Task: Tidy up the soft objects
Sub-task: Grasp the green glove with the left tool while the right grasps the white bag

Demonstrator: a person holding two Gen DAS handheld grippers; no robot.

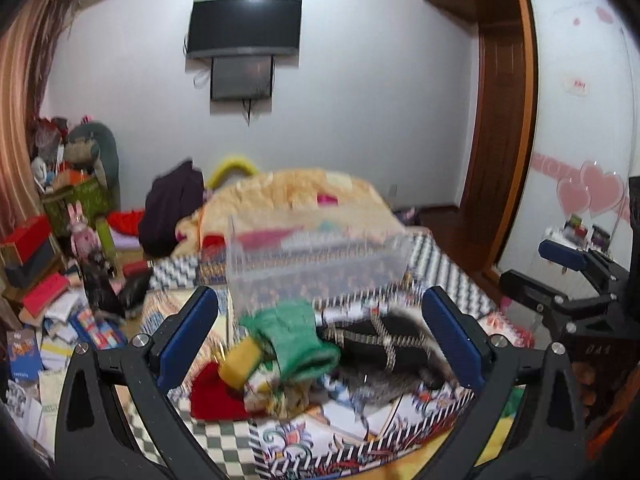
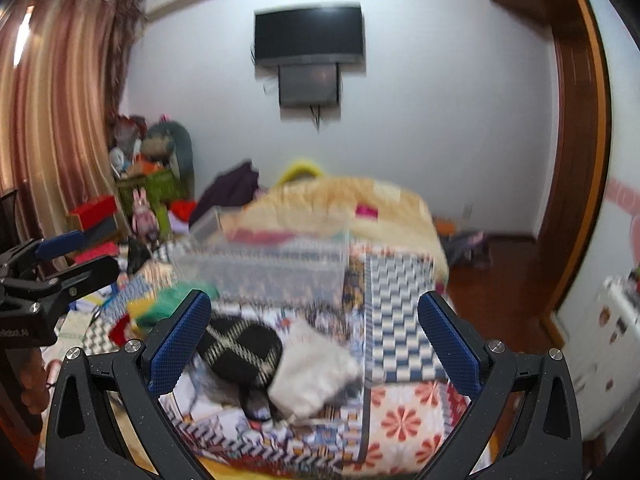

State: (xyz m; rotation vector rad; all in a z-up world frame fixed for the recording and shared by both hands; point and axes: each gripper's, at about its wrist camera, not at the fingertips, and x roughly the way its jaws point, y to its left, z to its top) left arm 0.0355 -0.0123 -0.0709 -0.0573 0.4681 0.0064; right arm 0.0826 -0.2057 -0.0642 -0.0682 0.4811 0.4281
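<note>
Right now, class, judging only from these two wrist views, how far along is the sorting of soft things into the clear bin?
Done: little can be confirmed; blur hides what is in the clear bin. In hand: nothing; the left gripper and right gripper are both open and empty. Left: the green cloth, red item, black plaid item and white cloth lie loose on the bed.

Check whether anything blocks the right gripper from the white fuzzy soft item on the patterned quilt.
Nothing visible does. The right gripper is open, with the white fuzzy soft item lying in plain view between its fingers, beside the black plaid soft item.
</note>
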